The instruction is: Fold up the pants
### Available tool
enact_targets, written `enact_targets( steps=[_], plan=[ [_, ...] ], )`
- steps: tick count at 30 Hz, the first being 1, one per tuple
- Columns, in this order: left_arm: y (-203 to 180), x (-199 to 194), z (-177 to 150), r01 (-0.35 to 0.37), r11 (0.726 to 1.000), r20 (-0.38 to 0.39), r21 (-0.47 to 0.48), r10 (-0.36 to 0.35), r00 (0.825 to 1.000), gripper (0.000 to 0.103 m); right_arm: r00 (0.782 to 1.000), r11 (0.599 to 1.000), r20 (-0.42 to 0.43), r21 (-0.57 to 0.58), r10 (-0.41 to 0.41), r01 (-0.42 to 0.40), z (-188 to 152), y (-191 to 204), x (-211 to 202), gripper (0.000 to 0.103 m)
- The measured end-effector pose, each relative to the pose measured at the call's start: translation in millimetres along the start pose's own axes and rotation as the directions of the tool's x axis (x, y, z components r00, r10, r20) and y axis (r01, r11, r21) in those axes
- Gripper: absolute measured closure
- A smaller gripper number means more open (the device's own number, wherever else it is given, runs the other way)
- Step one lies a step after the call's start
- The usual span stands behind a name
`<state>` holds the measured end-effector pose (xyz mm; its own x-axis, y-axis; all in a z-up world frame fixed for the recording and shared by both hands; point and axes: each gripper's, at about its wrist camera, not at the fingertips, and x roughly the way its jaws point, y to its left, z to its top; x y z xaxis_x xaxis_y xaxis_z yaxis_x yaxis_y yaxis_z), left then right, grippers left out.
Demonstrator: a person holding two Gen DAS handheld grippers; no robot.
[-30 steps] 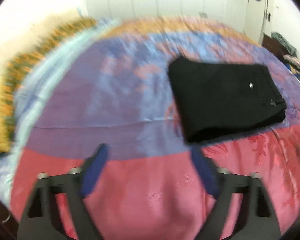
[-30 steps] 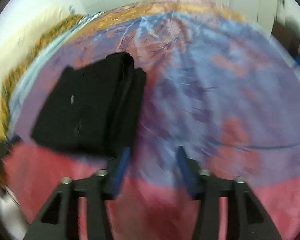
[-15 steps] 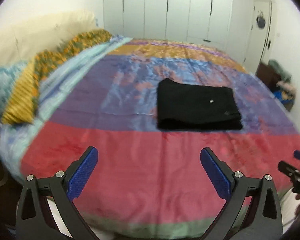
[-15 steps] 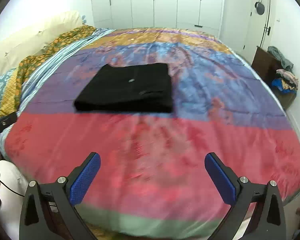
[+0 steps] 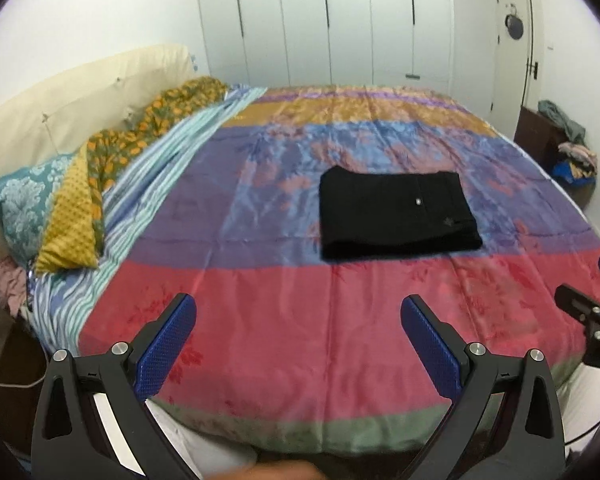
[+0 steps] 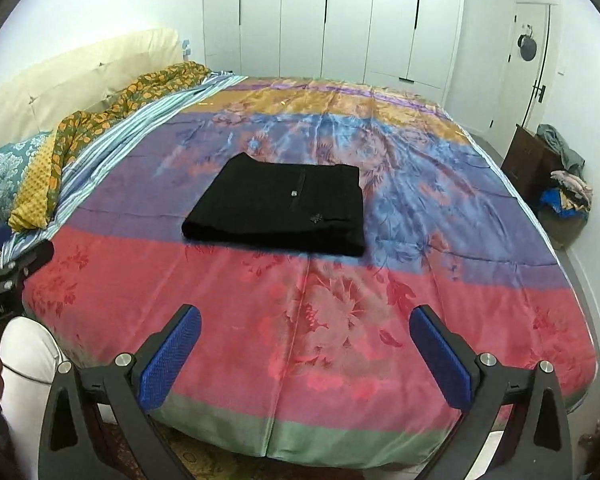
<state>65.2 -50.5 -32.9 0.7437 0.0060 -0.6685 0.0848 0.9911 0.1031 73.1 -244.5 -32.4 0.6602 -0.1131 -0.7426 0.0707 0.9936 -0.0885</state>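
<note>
Black pants (image 5: 396, 212) lie folded into a flat rectangle on the bed, with a small metal button on top; they also show in the right wrist view (image 6: 280, 208). My left gripper (image 5: 298, 312) is open and empty, held back over the bed's near red edge, well short of the pants. My right gripper (image 6: 306, 328) is open and empty too, likewise back from the pants. The right gripper's tip shows at the right edge of the left wrist view (image 5: 592, 308).
The bed has a striped multicoloured cover (image 6: 340, 312). Pillows and a patterned blanket (image 5: 100, 168) lie along its left side by a cream headboard. White wardrobe doors (image 6: 328, 16) stand behind. A dark cabinet with piled clothes (image 6: 556, 176) is at the right wall.
Both grippers have pulled back away from the folded pants and opened wide. The pants now look smaller and farther off and lie still on the bed.
</note>
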Motion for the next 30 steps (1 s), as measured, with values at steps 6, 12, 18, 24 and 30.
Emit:
enact_targets(
  steps=[6, 12, 18, 24, 30],
  plan=[
    [-12, 2, -6, -0.002, 0.998, -0.078, 0.058, 0.007, 0.997, 0.001, 0.999, 1.000, -0.047, -0.015, -0.008, 0.007, -7, 11, 0, 0.000],
    [-24, 8, -11, 0.036, 0.998, -0.140, 0.060, -0.028, 0.990, 0.001, 0.999, 0.999, -0.038, -0.032, -0.034, 0.033, -15, 15, -5, 0.000],
    [-26, 10, -13, 0.053, 0.997, -0.157, 0.050, -0.044, 0.987, 0.001, 0.998, 0.999, -0.029, -0.027, -0.048, 0.047, -16, 12, -9, 0.000],
    [-25, 10, -12, 0.055, 0.998, -0.161, 0.042, -0.047, 0.986, 0.001, 0.999, 0.999, -0.015, -0.011, -0.047, 0.046, -14, 11, -13, 0.000],
    [-24, 11, -13, 0.056, 0.998, -0.164, 0.039, -0.049, 0.985, 0.001, 0.999, 0.999, -0.021, -0.009, -0.047, 0.047, -15, 10, -12, 0.000]
  ],
)
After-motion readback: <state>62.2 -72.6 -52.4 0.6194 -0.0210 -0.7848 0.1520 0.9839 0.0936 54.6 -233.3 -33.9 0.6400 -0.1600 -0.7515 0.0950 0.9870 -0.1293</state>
